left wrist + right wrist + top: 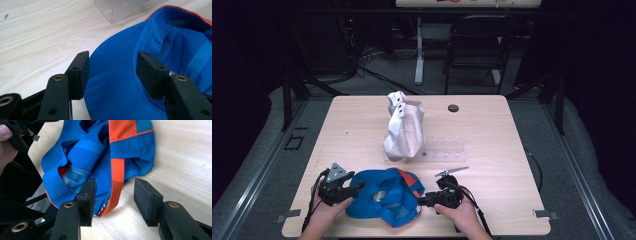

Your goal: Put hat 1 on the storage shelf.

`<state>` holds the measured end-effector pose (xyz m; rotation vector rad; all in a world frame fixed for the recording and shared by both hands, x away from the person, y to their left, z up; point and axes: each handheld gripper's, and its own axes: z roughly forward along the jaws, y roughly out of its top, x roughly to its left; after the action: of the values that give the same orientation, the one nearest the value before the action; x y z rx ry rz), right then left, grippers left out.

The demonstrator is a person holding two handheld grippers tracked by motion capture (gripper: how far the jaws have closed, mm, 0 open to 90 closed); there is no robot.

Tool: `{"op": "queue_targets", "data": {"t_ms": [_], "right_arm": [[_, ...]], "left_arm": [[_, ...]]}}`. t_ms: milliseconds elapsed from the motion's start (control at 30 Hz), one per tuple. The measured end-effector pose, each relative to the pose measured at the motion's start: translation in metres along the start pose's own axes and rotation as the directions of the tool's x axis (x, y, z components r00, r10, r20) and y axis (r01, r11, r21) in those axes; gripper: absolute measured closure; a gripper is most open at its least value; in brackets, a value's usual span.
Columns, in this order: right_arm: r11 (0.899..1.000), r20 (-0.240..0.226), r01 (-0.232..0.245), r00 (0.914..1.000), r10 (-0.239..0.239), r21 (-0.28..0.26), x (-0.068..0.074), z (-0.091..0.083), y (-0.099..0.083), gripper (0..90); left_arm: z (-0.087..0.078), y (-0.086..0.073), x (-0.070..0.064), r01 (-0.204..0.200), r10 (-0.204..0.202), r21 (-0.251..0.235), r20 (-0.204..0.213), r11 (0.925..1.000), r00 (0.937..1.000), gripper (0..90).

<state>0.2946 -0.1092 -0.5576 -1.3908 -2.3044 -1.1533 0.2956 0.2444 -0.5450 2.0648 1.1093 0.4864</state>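
Observation:
A blue cap (pixel 384 197) with orange trim lies upside down near the table's front edge. My left gripper (pixel 354 189) is at the cap's left side, open, its jaws astride the blue brim (pixel 112 82). My right gripper (pixel 424 201) is at the cap's right side, open, with the orange strap (pixel 117 185) and the blue back edge (pixel 100 170) lying between its jaws. Neither gripper is closed on the fabric. A hand holds each gripper.
A white crumpled cap or bag (pixel 404 127) stands upright at the table's middle. A clear plastic stand (pixel 443 148) lies right of it, and its corner (pixel 120 11) sits just beyond the blue cap. A small black disc (pixel 453 108) rests at the back right.

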Motion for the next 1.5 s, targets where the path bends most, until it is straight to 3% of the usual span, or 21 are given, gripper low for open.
{"op": "queue_targets", "data": {"t_ms": [200,300,400,467,700,767,800,867,967,1033,1200,1367,1500], "right_arm": [[0.998,-0.04,-0.051,0.9978,0.052,0.032,-0.005,0.014,0.003,52.5],[0.997,-0.039,-0.058,0.9974,0.06,0.049,-0.007,0.02,0.002,53.1],[0.996,-0.053,-0.069,0.9959,0.073,0.061,-0.008,0.023,0.001,55.4],[0.994,-0.09,-0.08,0.9922,0.087,0.074,-0.008,0.026,0.001,60.9],[0.994,-0.11,-0.098,0.9884,0.104,0.056,-0.007,0.019,0.002,74.6],[0.994,-0.079,-0.088,0.9926,0.093,0.066,-0.007,0.015,0.003,76.7],[0.993,-0.106,-0.103,0.9884,0.109,0.055,-0.006,0.015,0.003,77.2],[0.993,-0.109,-0.109,0.9875,0.114,0.052,-0.006,0.015,0.003,77.4],[0.995,-0.099,-0.092,0.9905,0.096,0.045,-0.003,0.012,0.004,77.6],[0.995,-0.068,-0.088,0.9936,0.09,0.045,0.001,0.009,0.005,77.7],[0.995,-0.068,-0.091,0.9932,0.094,0.045,0.003,-0.001,0.01,78.0],[0.991,-0.085,-0.133,0.9875,0.133,0.002,0.003,-0.013,0.015,78.1],[0.987,-0.099,-0.16,0.9819,0.161,0.023,0.002,-0.019,0.021,78.1]], "left_arm": [[0.0,0.0,-0.001,-0.009,0.009,0.006,0.001,0.9999,1.0,44.7],[0.0,0.0,-0.001,-0.01,0.01,0.001,-0.001,0.9999,0.9999,44.7],[0.0,0.0,-0.001,-0.011,0.011,0.007,0.0,0.9999,0.9999,44.7],[-0.001,0.0,-0.001,-0.011,0.011,0.005,-0.001,0.9999,0.9999,44.8],[0.0,0.0,-0.002,-0.015,0.015,0.003,-0.002,0.9999,0.9999,44.8],[0.0,0.0,-0.002,-0.015,0.015,0.003,-0.002,0.9999,0.9999,44.8],[0.0,0.0,-0.002,-0.015,0.015,0.003,-0.002,0.9999,0.9999,44.8],[0.0,0.0,-0.002,-0.015,0.015,0.002,-0.003,0.9999,0.9999,44.8],[0.0,0.0,-0.001,-0.016,0.016,0.003,-0.003,0.9999,0.9999,44.9],[0.0,0.0,-0.001,-0.015,0.015,0.0,-0.005,0.9999,0.9999,44.8],[0.0,0.0,-0.002,-0.014,0.014,0.0,-0.008,0.9999,0.9999,44.9],[0.001,0.0,-0.002,-0.017,0.017,0.005,-0.012,0.9998,0.9998,44.9],[0.0,0.0,-0.002,-0.012,0.012,0.0,-0.015,0.9999,0.9998,44.9]]}}
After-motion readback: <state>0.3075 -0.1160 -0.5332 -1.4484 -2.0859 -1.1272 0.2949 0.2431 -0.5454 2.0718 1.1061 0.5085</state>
